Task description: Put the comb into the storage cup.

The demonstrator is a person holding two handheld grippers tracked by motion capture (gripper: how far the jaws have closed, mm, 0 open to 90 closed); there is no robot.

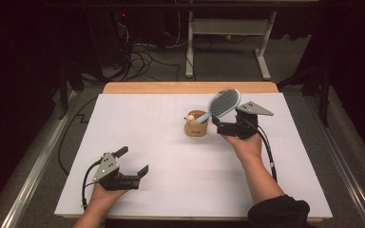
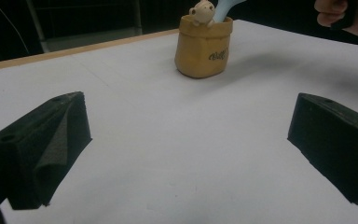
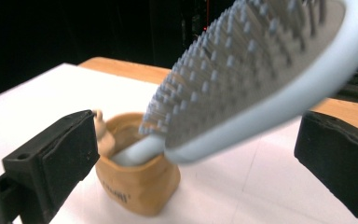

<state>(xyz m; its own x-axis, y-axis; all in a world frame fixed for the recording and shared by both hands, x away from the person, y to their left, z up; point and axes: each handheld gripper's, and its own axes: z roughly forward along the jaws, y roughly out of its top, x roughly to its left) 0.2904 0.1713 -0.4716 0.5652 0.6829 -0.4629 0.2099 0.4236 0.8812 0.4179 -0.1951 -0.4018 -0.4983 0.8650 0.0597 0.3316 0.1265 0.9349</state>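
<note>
inside brown cup (image 1: 196, 124), hairbrush (image 1: 224, 103) handle hidden

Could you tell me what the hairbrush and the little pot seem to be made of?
Hairbrush: probably plastic, with a smooth, pale blue, faintly glossy frame and stiff, round-tipped grey bristles. Pot: likely glazed ceramic or resin, with a mustard, softly shiny, crumpled-sack shape; I cannot tell which.

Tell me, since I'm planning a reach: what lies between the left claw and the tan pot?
Nothing: between the left claw and the tan pot the white table is bare, in the high view and the left gripper view.
</note>
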